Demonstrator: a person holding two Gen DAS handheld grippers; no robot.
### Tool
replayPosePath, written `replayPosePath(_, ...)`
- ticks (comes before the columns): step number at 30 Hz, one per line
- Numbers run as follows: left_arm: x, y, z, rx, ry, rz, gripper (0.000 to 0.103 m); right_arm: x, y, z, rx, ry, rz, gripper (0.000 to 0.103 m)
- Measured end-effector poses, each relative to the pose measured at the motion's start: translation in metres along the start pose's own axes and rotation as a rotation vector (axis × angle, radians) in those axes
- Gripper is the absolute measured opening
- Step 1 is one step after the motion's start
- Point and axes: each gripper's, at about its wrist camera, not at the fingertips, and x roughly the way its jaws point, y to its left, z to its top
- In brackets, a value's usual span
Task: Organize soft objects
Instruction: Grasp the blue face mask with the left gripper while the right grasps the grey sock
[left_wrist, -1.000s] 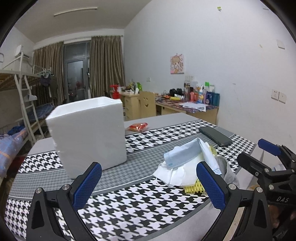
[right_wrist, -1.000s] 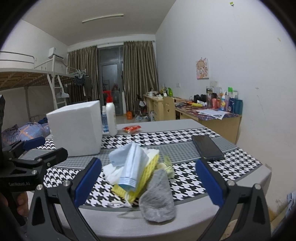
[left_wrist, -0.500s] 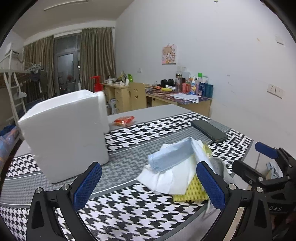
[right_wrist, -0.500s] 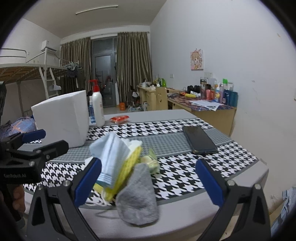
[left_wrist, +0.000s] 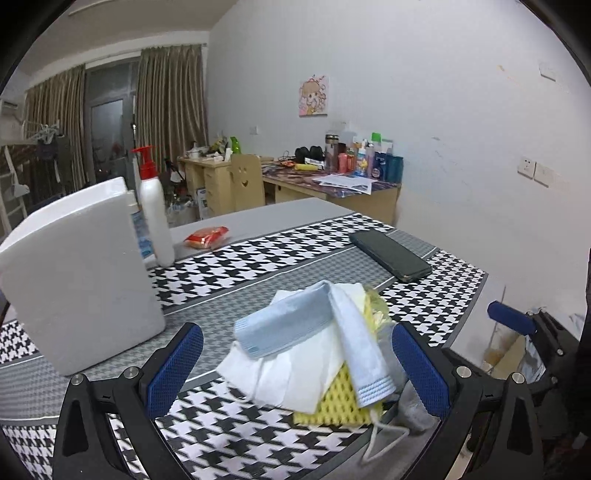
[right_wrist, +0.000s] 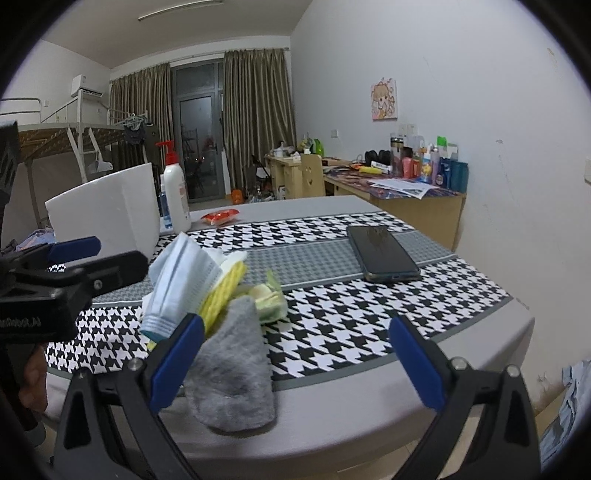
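A pile of soft things lies near the table's front edge: a light blue face mask (left_wrist: 291, 325), white tissue (left_wrist: 291, 373), a yellow sponge cloth (left_wrist: 340, 402) and a grey sock (right_wrist: 232, 365). The mask (right_wrist: 184, 280) and a green-white wad (right_wrist: 267, 295) also show in the right wrist view. My left gripper (left_wrist: 295, 369) is open, its blue pads on either side of the pile. My right gripper (right_wrist: 295, 362) is open and empty, its left pad beside the sock. The left gripper shows from the side in the right wrist view (right_wrist: 74, 266).
A white foam box (left_wrist: 77, 273) stands at the left on the houndstooth table cloth (left_wrist: 258, 266). A white pump bottle (left_wrist: 153, 218) and a red packet (left_wrist: 207, 236) stand behind it. A black phone (left_wrist: 389, 254) lies at the right. The table edge (right_wrist: 369, 398) is close.
Both grippers have moved closer to the pile and to the right. The foam box has slid left in both views, uncovering the pump bottle. Both stay open.
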Motion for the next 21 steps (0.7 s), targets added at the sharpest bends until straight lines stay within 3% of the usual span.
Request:
replayPosePath(3, 0.007, -0.002, 0.001, -0.008, 0.010, -0.015, 0.101, 0.004, -0.002, -0.003, 0.000, 0.015, 0.013, 0.101)
replayPosePath(7, 0.019, -0.007, 0.003, -0.014, 0.038, -0.038, 0.089, 0.009, -0.005, -0.007, -0.003, 0.032, 0.026, 0.101)
replayPosePath(10, 0.028, -0.009, 0.004, -0.018, 0.059, -0.051, 0.079, 0.012, -0.008, -0.007, -0.003, 0.041, 0.039, 0.098)
replayPosePath(18, 0.042, -0.012, 0.004, -0.047, 0.107, -0.075, 0.068, 0.014, -0.008, -0.006, -0.007, 0.049, 0.085, 0.092)
replayPosePath(21, 0.049, -0.011, 0.003, -0.067, 0.132, -0.083, 0.057, 0.021, -0.008, -0.007, -0.006, 0.075, 0.103, 0.085)
